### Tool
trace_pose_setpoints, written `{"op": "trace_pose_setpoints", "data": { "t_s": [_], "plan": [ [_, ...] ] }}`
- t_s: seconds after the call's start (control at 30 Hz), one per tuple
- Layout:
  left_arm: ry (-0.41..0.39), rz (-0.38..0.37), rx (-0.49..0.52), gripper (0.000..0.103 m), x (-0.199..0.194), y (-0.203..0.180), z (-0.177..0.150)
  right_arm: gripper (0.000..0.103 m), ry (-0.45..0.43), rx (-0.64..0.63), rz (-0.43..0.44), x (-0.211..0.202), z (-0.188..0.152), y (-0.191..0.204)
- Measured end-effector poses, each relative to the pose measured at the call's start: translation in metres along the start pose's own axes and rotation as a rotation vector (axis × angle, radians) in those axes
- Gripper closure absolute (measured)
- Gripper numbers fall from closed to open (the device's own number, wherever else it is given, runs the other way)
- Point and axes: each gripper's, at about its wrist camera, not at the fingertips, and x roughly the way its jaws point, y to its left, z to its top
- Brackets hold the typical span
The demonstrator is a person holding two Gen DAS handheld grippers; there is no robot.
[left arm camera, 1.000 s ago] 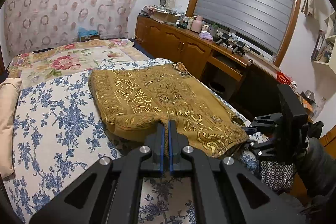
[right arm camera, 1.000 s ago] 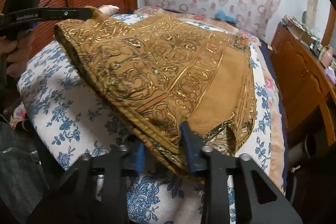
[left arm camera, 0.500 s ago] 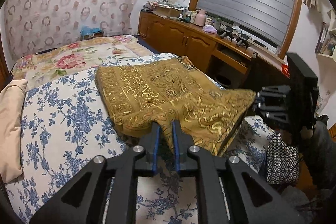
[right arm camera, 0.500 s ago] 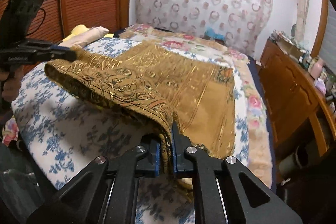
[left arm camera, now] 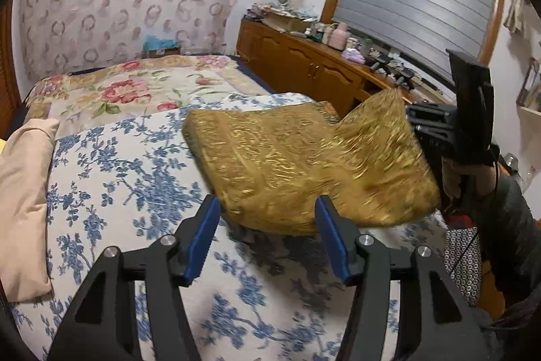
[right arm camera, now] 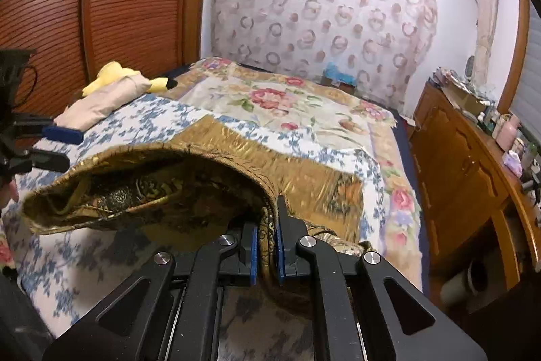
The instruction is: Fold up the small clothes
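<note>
**Gold cloth lifted by one corner as the left grip let go**

The gold cloth (left arm camera: 297, 164) lay on the blue-flowered bedspread (left arm camera: 128, 178), toward the near edge of the bed, already doubled into a thick pad. Its right-hand corner was raised off the bed and curled over, carried by the right gripper (right arm camera: 267, 246), whose blue pads were clenched tight on a bunched edge of the fabric. In the right wrist view the lifted part arched like a hood, its darker underside showing, while the rest stayed flat on the bedspread.

The left gripper (left arm camera: 267, 235) was opening, its jaws spread wide on either side of the near corner of the cloth. The pads did not press on it, so that corner rested on the bed, released.

The cloth looked soft but fairly heavy for its size: woven, with metallic thread, thick enough to hold a rounded fold rather than collapse. It sagged between the held corner and the bed, so it would likely drape and drag instead of flipping crisply. The glossy face could slide against itself once layered. The best hold seemed to be on hemmed edges or corners, where the layers are thickest, taking all the layers at once so the inner ones would not slip out.

A beige pillow (left arm camera: 23, 192) lay well apart to the left.
</note>
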Motion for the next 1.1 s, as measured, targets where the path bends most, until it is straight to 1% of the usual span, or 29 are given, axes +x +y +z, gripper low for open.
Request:
{"op": "trace_pose_setpoints", "data": {
  "t_s": [0.17,0.33,0.57,0.67,0.7,0.73,0.77,0.8,0.83,0.87,0.97,1.03,1.1],
  "plan": [
    [0.033,0.016,-0.013,0.045,0.022,0.017,0.007,0.098,0.014,0.01,0.019,0.028,0.014,-0.014],
    [0.054,0.028,-0.025,0.045,0.04,0.03,0.016,0.098,0.026,0.008,0.046,0.053,0.021,-0.023],
    [0.051,0.045,-0.035,0.045,0.044,0.044,0.029,0.097,0.067,-0.007,0.086,0.089,0.033,-0.03],
    [0.04,0.044,-0.037,0.045,0.043,0.048,0.036,0.097,0.084,-0.013,0.08,0.106,0.041,-0.032],
    [0.035,0.047,-0.037,0.045,0.044,0.049,0.039,0.095,0.091,-0.029,0.071,0.112,0.044,-0.031],
    [0.035,0.046,-0.036,0.045,0.044,0.05,0.041,0.091,0.094,-0.044,0.063,0.117,0.047,-0.029],
    [0.036,0.043,-0.032,0.045,0.046,0.05,0.043,0.083,0.096,-0.045,0.059,0.12,0.047,-0.029],
    [0.038,0.038,-0.027,0.045,0.048,0.05,0.045,0.077,0.096,-0.039,0.05,0.123,0.049,-0.03],
    [0.04,0.038,-0.024,0.045,0.05,0.05,0.047,0.066,0.093,-0.025,0.042,0.125,0.051,-0.033],
    [0.043,0.04,-0.021,0.045,0.052,0.05,0.048,0.057,0.092,-0.015,0.038,0.126,0.053,-0.036],
    [0.045,0.043,-0.018,0.045,0.056,0.052,0.053,0.056,0.064,0.026,0.018,0.121,0.057,-0.046],
    [0.029,0.039,-0.023,0.045,0.055,0.054,0.057,0.055,0.045,0.048,-0.006,0.113,0.058,-0.053],
    [0.021,0.032,-0.027,0.045,0.055,0.055,0.06,0.05,0.029,0.077,-0.021,0.1,0.056,-0.06]
  ]
}}
